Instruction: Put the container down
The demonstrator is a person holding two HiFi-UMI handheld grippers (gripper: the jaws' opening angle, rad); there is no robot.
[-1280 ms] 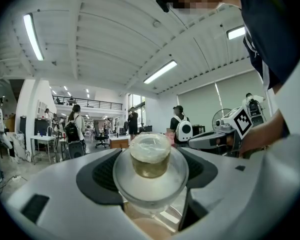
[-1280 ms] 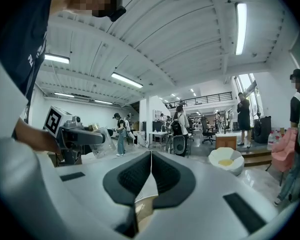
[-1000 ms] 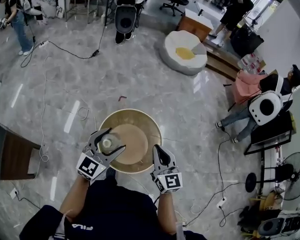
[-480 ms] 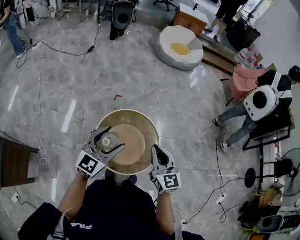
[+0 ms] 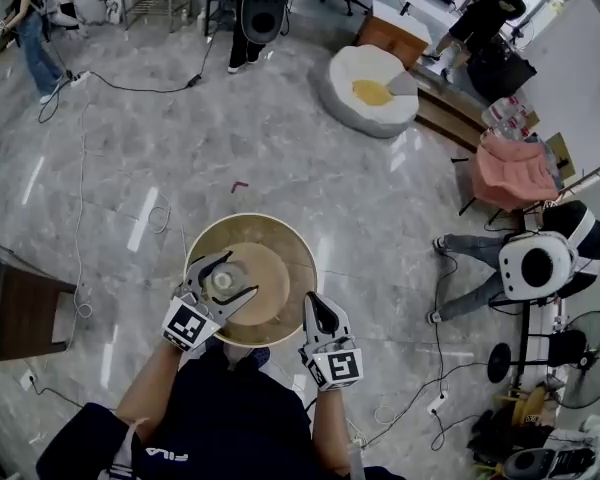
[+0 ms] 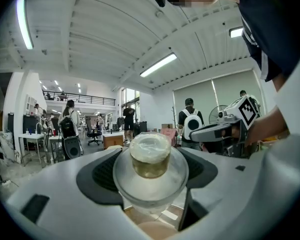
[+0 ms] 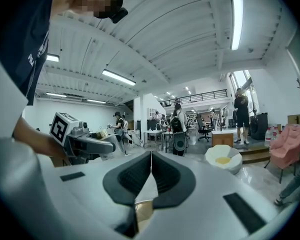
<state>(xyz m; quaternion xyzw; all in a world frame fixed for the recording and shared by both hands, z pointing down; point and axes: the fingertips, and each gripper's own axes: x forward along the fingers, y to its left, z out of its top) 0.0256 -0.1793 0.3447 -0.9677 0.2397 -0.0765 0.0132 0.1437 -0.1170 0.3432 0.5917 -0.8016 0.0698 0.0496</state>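
My left gripper (image 5: pixel 224 279) is shut on a small clear container (image 5: pixel 221 280) with a pale lid and yellowish contents. It holds the container over the left part of a round wooden table (image 5: pixel 280 243). In the left gripper view the container (image 6: pixel 150 159) sits clamped between both dark pads, tilted upward toward the ceiling. My right gripper (image 5: pixel 318 308) hangs at the table's near right edge, shut with nothing in it. In the right gripper view its jaws (image 7: pixel 150 176) meet at the tips, and the left gripper (image 7: pixel 82 139) shows at the left.
The round table stands on a glossy marble floor with cables (image 5: pixel 130 83) running across it. A white beanbag seat (image 5: pixel 370 88) lies beyond. A dark wooden desk (image 5: pixel 15 308) is at the left. A person (image 5: pixel 520 263) sits on the floor at the right; others stand far off.
The left gripper with the container has shifted slightly right and farther over the table. The right gripper has stayed in place. The seated person at the right has moved lower in view.
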